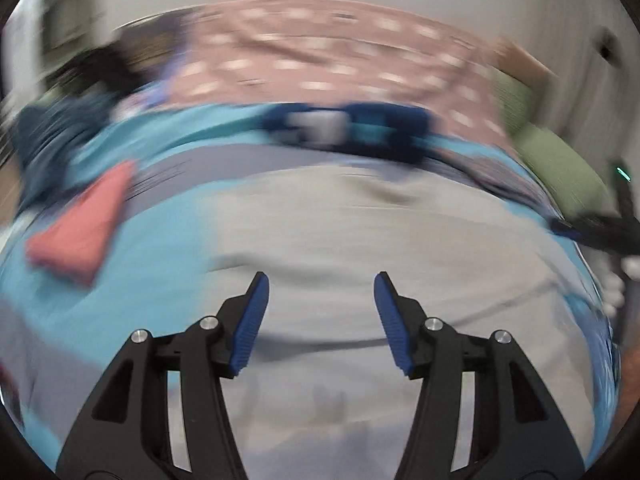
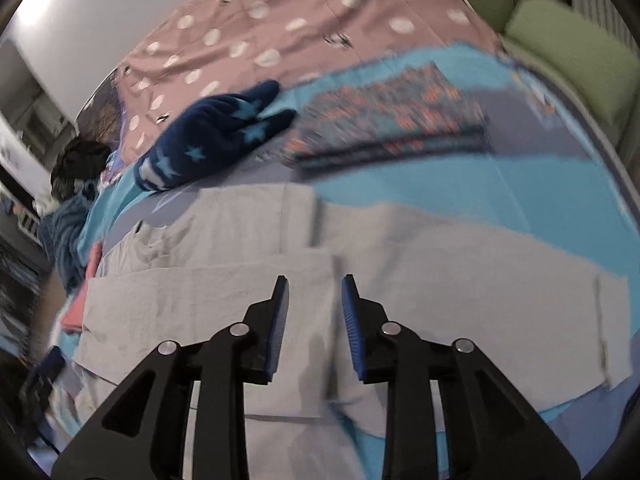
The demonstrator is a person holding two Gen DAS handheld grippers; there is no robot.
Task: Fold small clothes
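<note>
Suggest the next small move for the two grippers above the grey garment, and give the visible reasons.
Probably lower the right gripper onto the grey garment and pinch an edge for another fold. Both the right and the left gripper are open and empty, and the garment already lies partly folded over itself.

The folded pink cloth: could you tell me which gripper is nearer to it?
Left. The left gripper sits over the grey garment, the pink cloth just to its left; the right gripper is farther along, most of the garment between them.
</note>
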